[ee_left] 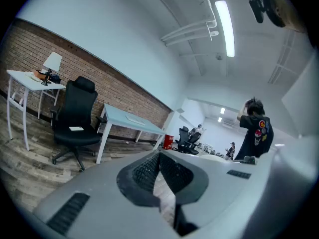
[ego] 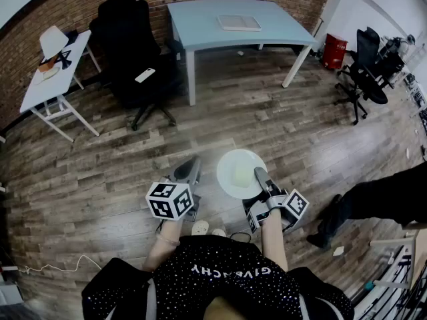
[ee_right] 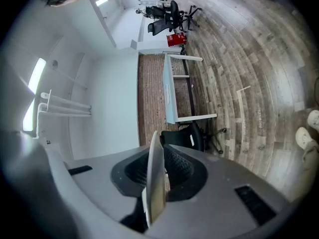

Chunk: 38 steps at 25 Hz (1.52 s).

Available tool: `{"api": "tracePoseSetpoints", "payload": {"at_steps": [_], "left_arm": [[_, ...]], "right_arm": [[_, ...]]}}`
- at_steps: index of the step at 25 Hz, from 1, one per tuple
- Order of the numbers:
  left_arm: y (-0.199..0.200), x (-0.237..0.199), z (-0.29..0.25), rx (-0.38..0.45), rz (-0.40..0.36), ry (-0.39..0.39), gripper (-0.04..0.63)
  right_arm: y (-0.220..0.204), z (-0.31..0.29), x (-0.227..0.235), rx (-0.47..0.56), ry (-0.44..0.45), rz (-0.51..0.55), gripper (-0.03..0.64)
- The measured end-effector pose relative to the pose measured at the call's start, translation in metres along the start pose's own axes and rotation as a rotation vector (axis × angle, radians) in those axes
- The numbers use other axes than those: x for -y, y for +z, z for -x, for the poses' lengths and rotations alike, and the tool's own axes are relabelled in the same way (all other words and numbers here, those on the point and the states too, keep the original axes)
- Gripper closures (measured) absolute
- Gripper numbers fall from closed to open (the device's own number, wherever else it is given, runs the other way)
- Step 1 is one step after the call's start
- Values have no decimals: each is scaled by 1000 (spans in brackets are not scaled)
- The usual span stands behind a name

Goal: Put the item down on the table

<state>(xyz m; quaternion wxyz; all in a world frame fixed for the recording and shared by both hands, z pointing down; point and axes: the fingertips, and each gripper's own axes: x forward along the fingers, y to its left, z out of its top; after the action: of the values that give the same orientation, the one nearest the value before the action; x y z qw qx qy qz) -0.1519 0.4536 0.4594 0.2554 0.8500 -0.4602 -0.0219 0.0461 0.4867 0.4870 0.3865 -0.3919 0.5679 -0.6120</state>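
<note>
1. The right gripper (ego: 261, 177) is clenching the near right rim of a white plate (ego: 239, 172); in the right gripper view the plate (ee_right: 155, 176) is showing edge-on, pinched between the two pads.
2. The plate is hanging in the air over the wooden floor (ego: 267, 112), just in front of the person; its face is lying level and turning up toward the head camera; its disc is reaching forward and leftward from the jaws.
3. The left gripper (ego: 189, 170) is hovering just beside the plate's left rim, apart from it; in the left gripper view its jaws are resting together with nothing between them.
4. The blue table (ego: 200, 27) is standing well apart, ahead across the floor, its near long edge facing the person; a flat white tray (ego: 238, 23) is lying toward the far edge, and a black chair (ego: 130, 45) is sitting at the left end.
5. Judging from this, the right hand is carrying the whole job; the table is lying ahead of the jaws, so the plate is likely going free rim first over the near edge, onto the bare strip short of the tray.
</note>
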Motion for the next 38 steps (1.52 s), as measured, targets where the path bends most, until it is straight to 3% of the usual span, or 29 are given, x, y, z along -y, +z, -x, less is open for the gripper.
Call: {"api": "tracePoseSetpoints", "payload": {"at_steps": [29,38], "left_arm": [[5,-28,-20,-51,2,-58,583],[3,-41,-63,-76,11,-53,583]], "right_arm": [[5,-21,1,96,6,27,572],[31,-55,14,91,-11,3,572]]}}
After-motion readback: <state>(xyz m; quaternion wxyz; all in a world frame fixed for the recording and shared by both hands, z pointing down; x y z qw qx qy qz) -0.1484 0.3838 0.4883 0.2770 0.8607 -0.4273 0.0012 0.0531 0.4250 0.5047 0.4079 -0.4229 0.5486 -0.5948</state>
